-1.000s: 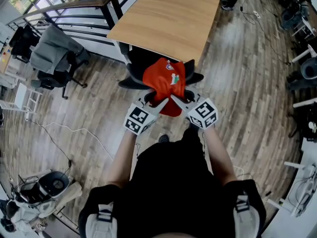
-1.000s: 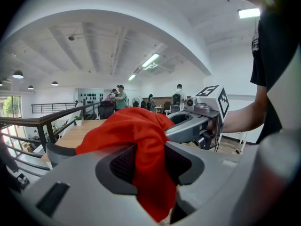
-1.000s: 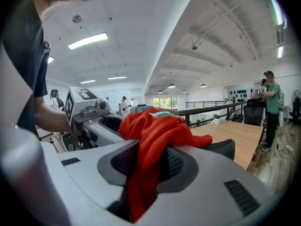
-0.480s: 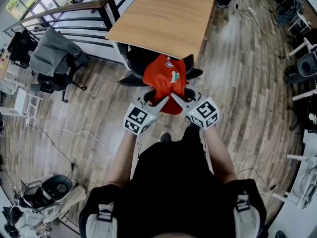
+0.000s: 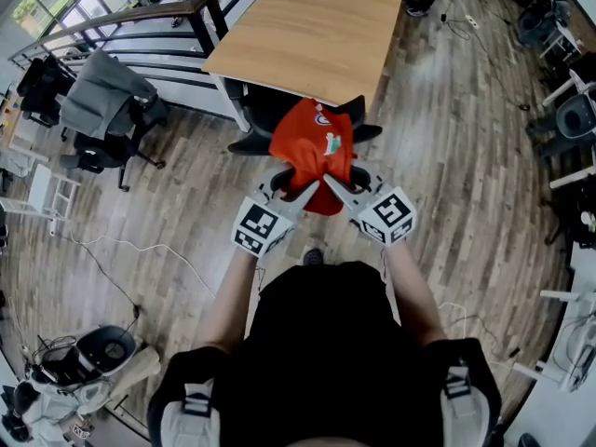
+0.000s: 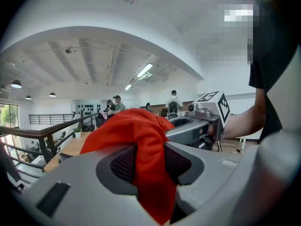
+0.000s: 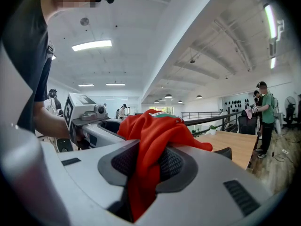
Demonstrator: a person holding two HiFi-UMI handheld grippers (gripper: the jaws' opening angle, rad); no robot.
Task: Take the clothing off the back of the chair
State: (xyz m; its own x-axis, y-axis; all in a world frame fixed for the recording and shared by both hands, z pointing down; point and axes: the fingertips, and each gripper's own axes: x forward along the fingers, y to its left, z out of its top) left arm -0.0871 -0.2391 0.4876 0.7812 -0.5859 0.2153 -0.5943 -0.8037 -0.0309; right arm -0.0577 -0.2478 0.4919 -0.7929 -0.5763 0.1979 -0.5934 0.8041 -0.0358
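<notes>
Table edge [image 5: 291, 86] and red clothing [image 5: 312, 149] seemingly hide most of the chair [image 5: 248, 144].

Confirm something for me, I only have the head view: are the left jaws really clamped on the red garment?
Observer: Yes. In the left gripper view, the left gripper has the red garment pinched between its pads.
Operator: And the right side?
Observer: The right gripper is shut on the fabric too, and a fold hangs out below its jaws.
Operator: Anyone close by ahead?
Observer: The right gripper view shows a person in a green shirt standing by the wooden table.
</notes>
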